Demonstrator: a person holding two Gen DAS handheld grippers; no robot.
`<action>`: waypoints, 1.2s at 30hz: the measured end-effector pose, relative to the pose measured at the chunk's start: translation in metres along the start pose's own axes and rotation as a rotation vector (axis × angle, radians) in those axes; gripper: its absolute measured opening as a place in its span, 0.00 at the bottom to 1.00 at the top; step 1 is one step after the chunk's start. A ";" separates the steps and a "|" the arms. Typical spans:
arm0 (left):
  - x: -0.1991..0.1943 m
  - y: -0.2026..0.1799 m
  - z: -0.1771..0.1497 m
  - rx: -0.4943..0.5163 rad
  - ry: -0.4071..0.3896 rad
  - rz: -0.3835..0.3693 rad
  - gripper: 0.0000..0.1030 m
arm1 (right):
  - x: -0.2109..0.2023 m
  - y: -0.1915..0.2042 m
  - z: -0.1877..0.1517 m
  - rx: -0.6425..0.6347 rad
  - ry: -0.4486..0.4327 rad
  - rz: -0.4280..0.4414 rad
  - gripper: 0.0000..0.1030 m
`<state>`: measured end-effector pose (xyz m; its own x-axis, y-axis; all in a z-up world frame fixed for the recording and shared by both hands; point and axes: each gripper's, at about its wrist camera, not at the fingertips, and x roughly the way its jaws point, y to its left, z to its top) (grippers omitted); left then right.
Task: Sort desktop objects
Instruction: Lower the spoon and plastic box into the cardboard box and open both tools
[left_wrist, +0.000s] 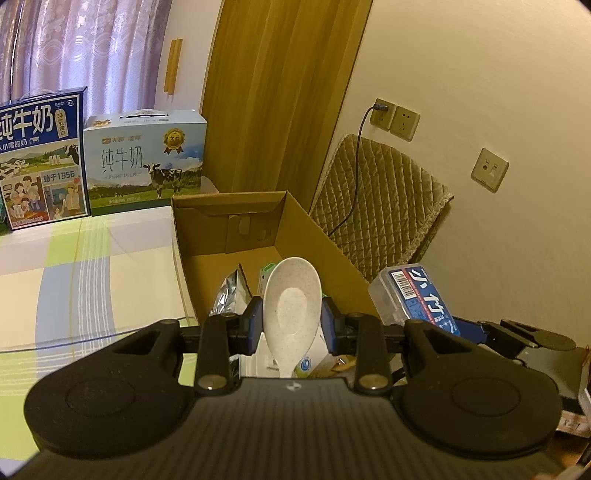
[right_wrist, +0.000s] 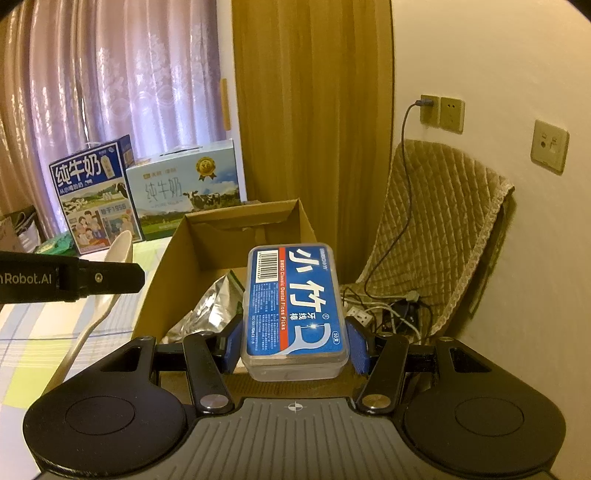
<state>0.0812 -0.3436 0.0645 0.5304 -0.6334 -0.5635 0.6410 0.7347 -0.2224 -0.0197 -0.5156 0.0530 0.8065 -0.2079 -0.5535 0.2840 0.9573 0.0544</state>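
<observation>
Nearest your left camera, the left gripper (left_wrist: 291, 321) had its jaws closed on a speckled off-white plastic spoon (left_wrist: 291, 295), clamped across the bowl, which pointed forward past the jaws while the handle ran back under them. Your right gripper (right_wrist: 295, 347) had its jaws closed on a clear plastic dental floss pick box with a blue label (right_wrist: 295, 306), its long axis also running straight ahead out of the jaws.

Ahead of and below both pairs of jaws sat the open brown cardboard box (left_wrist: 295, 229), already holding a crinkled silver foil pouch (left_wrist: 229, 295) and a few other packets too hidden to name. The spoon looked to hang directly over the box opening, so your left hand seemed the nearer one to a drop; the floss box seemed to hover over the near right edge of the carton. I would judge both items ready to release, the right needing a little more forward reach.
</observation>
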 end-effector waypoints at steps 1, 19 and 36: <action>0.002 0.000 0.001 -0.002 0.000 -0.001 0.27 | 0.002 0.000 0.001 -0.001 0.000 0.000 0.52; 0.031 0.005 0.016 -0.024 0.018 -0.002 0.27 | 0.029 0.001 0.018 -0.023 -0.001 0.015 0.52; 0.055 0.019 0.027 -0.058 0.027 0.004 0.27 | 0.053 0.000 0.032 -0.027 0.004 0.024 0.52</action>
<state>0.1376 -0.3715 0.0508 0.5175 -0.6238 -0.5857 0.6049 0.7508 -0.2653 0.0398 -0.5335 0.0504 0.8111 -0.1839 -0.5552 0.2504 0.9671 0.0455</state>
